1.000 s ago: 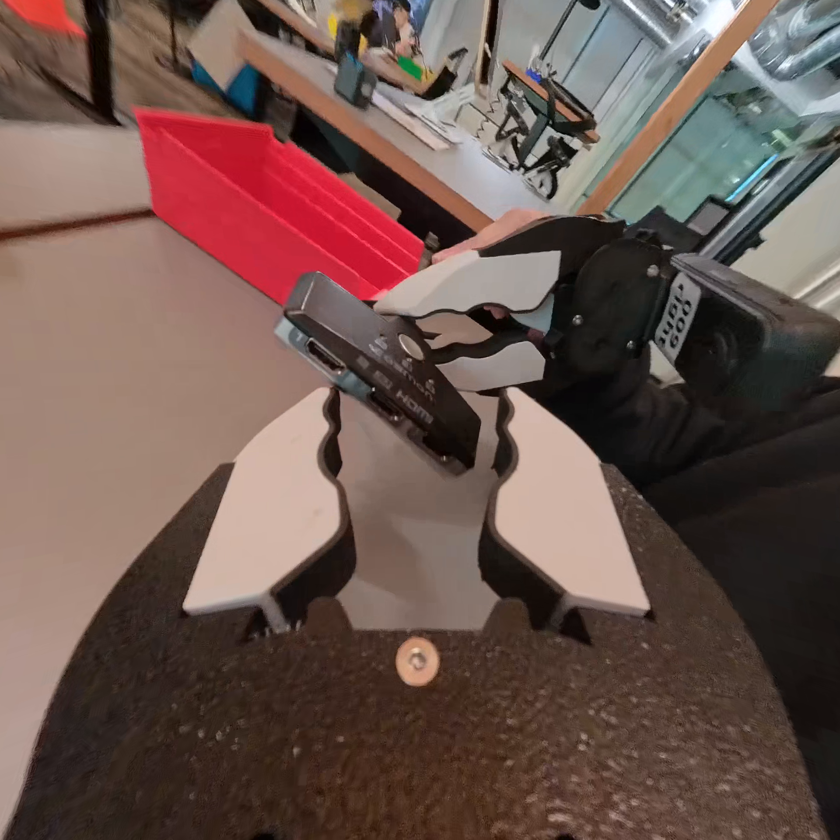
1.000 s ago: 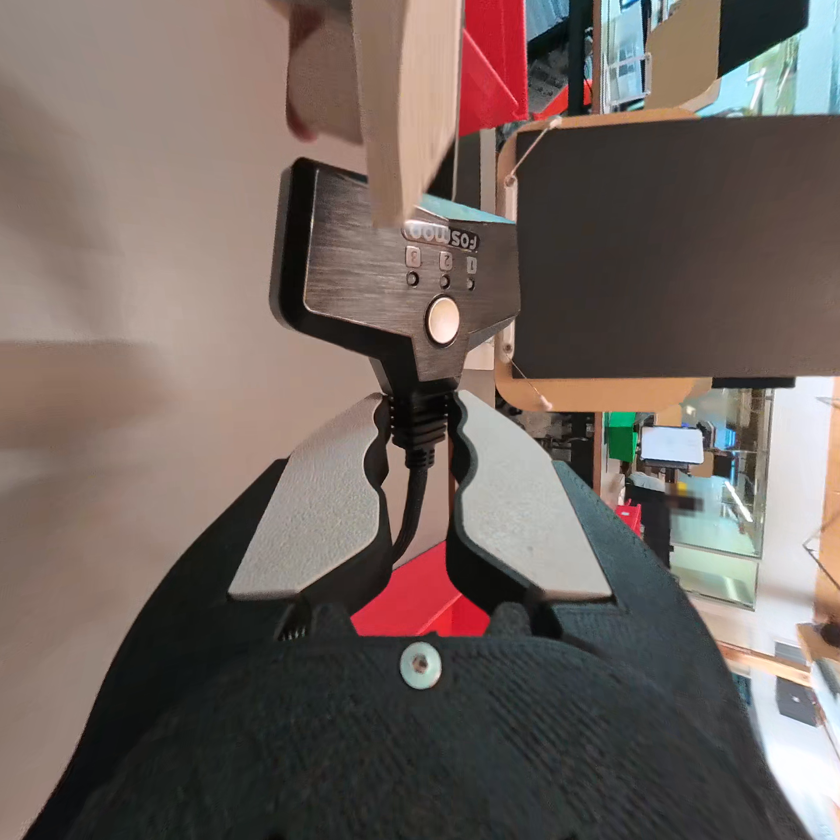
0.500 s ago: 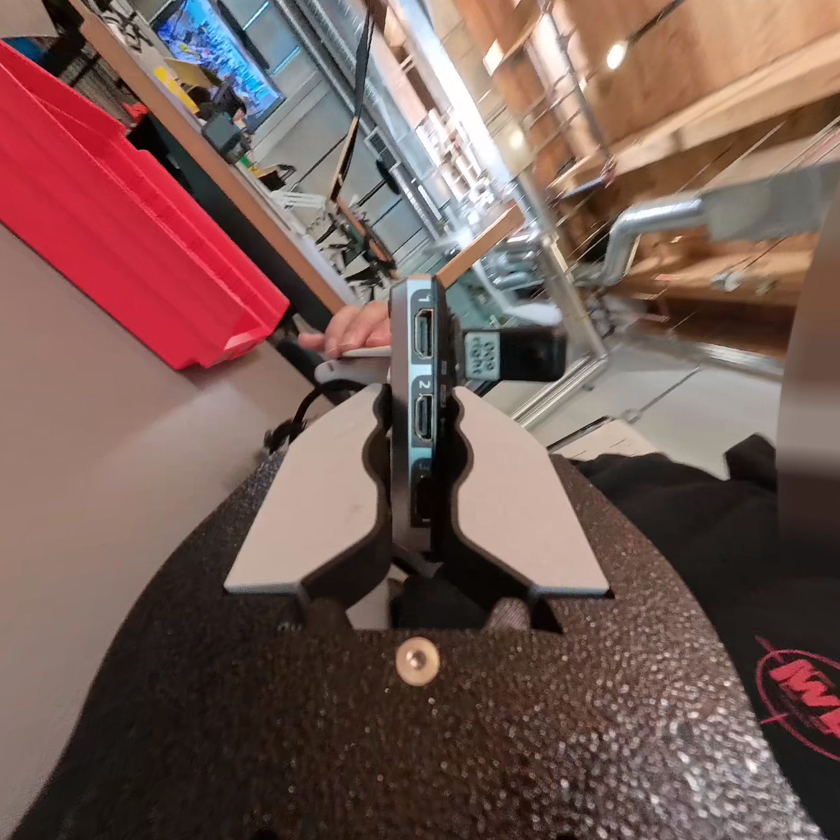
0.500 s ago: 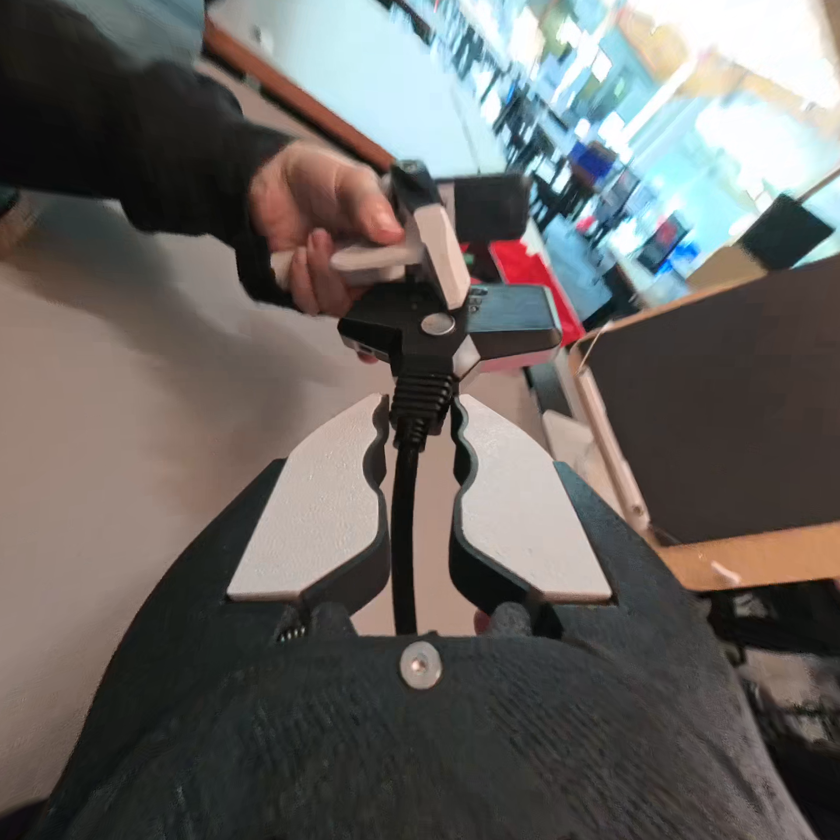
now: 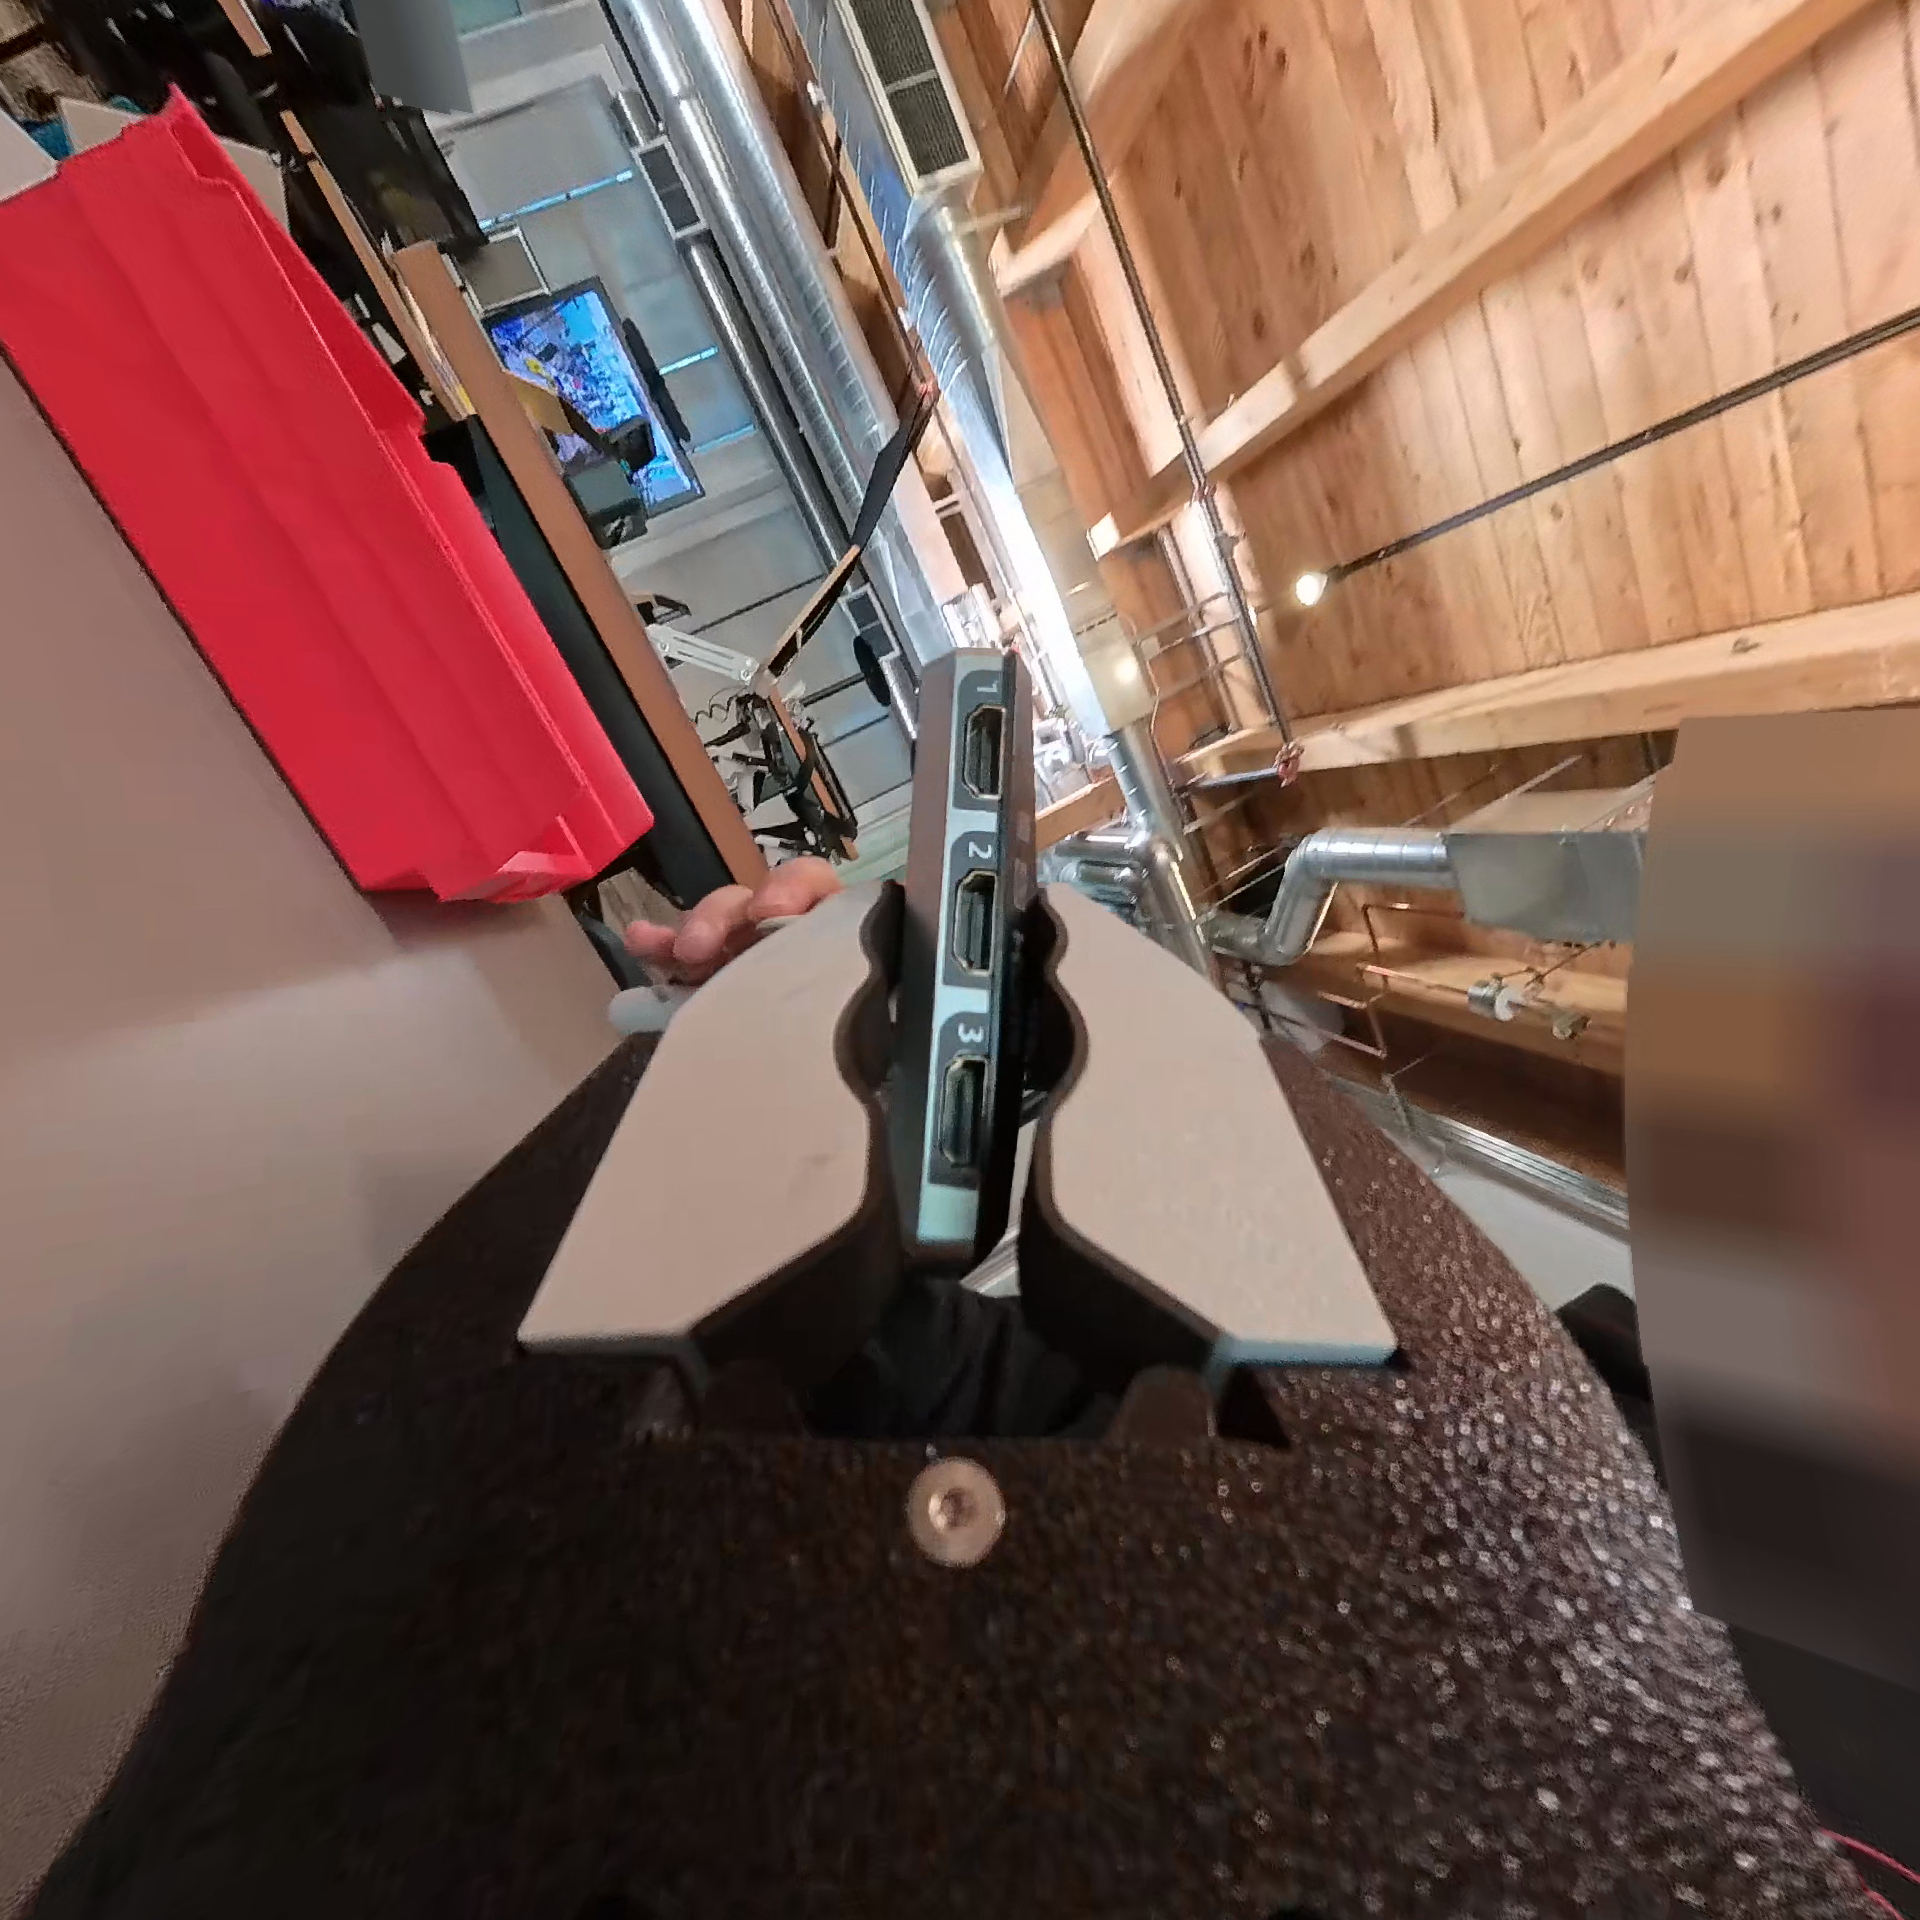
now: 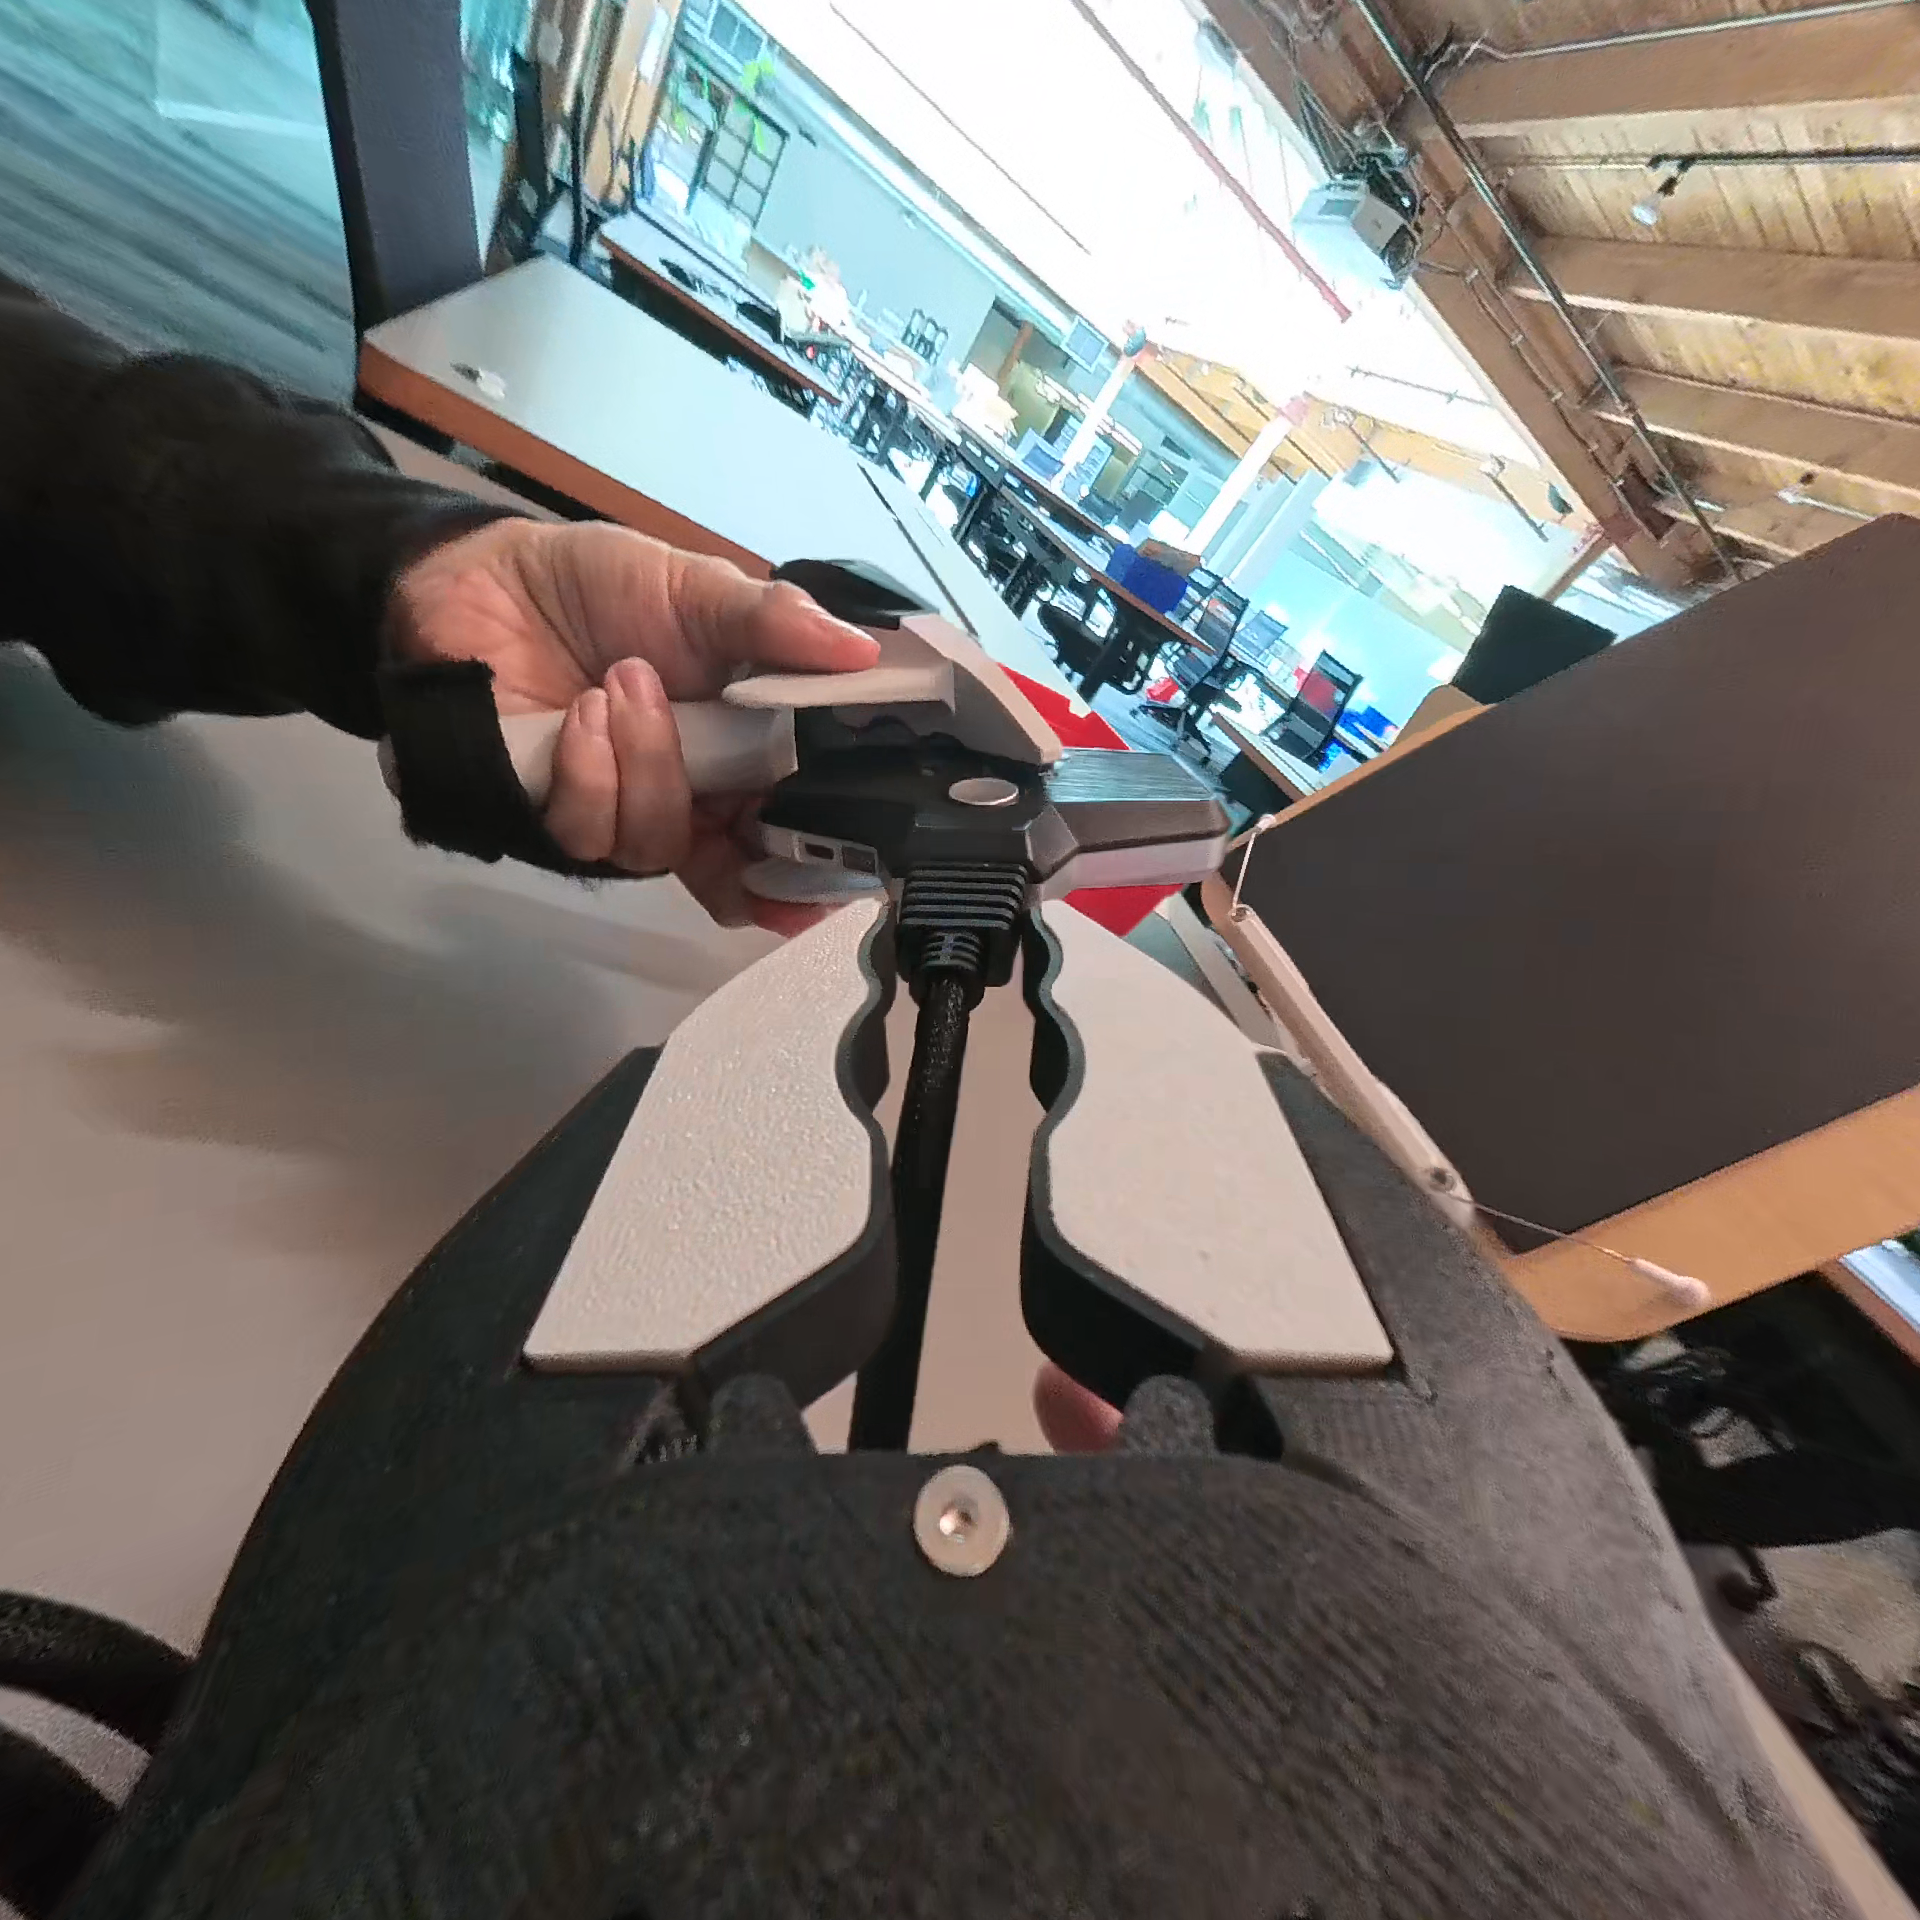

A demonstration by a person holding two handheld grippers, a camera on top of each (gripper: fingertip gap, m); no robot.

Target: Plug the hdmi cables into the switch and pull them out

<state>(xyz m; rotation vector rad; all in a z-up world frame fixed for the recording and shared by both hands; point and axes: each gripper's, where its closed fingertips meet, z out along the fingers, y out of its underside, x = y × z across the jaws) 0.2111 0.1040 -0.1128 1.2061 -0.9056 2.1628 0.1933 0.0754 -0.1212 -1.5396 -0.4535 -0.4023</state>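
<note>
The black HDMI switch (image 5: pixel 961 935) stands edge-on between my left gripper's fingers, its three empty ports facing the camera. My left gripper (image 5: pixel 964 909) is shut on the switch's flat faces. In the right wrist view the switch (image 6: pixel 1127 795) lies flat, with the left gripper (image 6: pixel 935 707) clamped across it and a hand holding that gripper. My right gripper (image 6: pixel 956 935) is shut on the ribbed boot of the switch's own black cable (image 6: pixel 925 1143), which runs back between the fingers. No loose HDMI cable shows.
A red bin (image 5: pixel 312 520) sits at the far edge of the beige table (image 5: pixel 208 1091). A dark panel with a wooden edge (image 6: pixel 1558 883) stands close on the right. The person's sleeve (image 6: pixel 187 540) reaches in from the left.
My left gripper was open a second ago and has shut on the switch. Both grippers have tilted upward with the switch. The right gripper has kept its hold on the cable boot.
</note>
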